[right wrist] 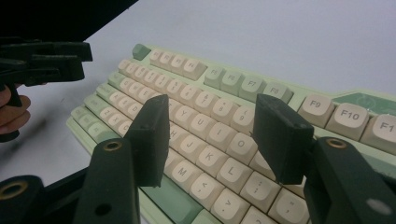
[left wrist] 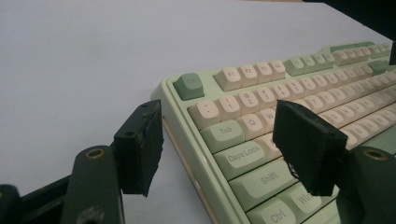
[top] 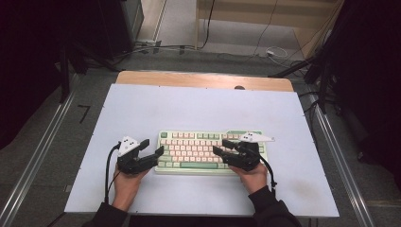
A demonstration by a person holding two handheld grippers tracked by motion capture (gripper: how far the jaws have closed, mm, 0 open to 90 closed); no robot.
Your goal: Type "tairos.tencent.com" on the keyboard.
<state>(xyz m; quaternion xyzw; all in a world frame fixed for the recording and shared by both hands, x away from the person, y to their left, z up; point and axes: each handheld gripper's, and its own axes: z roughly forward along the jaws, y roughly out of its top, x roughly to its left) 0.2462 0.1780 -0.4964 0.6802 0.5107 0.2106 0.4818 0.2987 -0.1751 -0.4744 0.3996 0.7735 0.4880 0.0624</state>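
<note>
Keyboard [top: 210, 152], pale green with cream and green keys, lies flat near the front middle of the white table [top: 189, 106], its long side running across the table. At its left end the left gripper [top: 153, 150] reaches in; in the left gripper view its jaws stand wide apart, one over the bare table beside the keyboard's edge, the other above the Caps Lock and Shift keys, with nothing pinched between them. At the right half the right gripper [top: 223, 146] hovers over the keys; in the right gripper view its jaws are apart above the letter keys and grip nothing. A hand [top: 126, 182] holds the left gripper, another hand [top: 253, 176] the right, both in dark sleeves. Beyond the table's far edge, cables [top: 265, 49] lie on the floor.
</note>
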